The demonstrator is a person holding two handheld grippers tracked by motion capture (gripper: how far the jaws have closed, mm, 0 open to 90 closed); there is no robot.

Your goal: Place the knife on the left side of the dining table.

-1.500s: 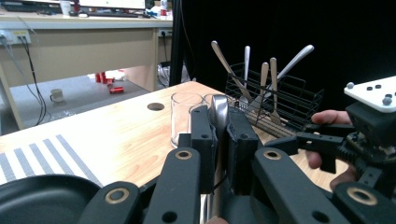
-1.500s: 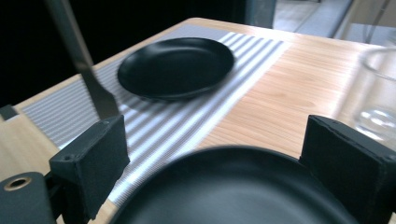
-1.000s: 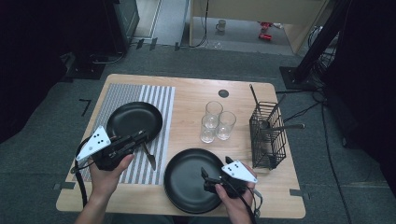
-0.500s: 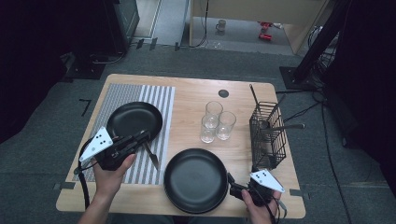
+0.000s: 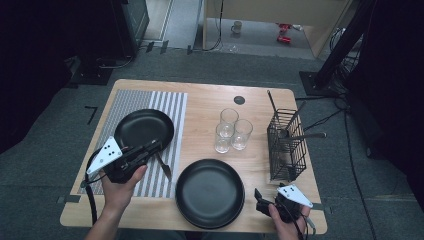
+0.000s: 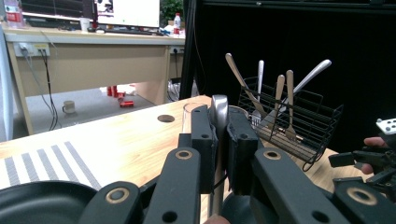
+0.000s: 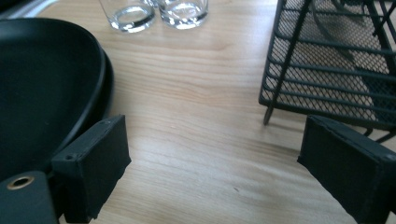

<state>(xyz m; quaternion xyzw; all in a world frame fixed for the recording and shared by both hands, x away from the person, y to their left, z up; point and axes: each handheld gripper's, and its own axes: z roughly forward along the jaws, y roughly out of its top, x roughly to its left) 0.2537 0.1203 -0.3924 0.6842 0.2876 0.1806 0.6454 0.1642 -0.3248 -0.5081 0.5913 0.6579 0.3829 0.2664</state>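
The left gripper [image 6: 219, 154] pinches a spoon [image 6: 218, 112] between its fingers; the right gripper [image 7: 219, 172], fingers spread, hovers over the surface [image 7: 196, 93] beside a plate [image 7: 42, 84].

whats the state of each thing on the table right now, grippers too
left gripper: shut on a spoon
spoon: upright between the jaws
right gripper: open, nothing between the jaws
near plate: bare
far plate: bare, on the striped mat
glasses: upright
wire basket: holds cutlery

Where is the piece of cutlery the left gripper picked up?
In the high view the piece of cutlery is clamped in the left gripper, hanging over the striped mat between the two black plates, on the table's left side.
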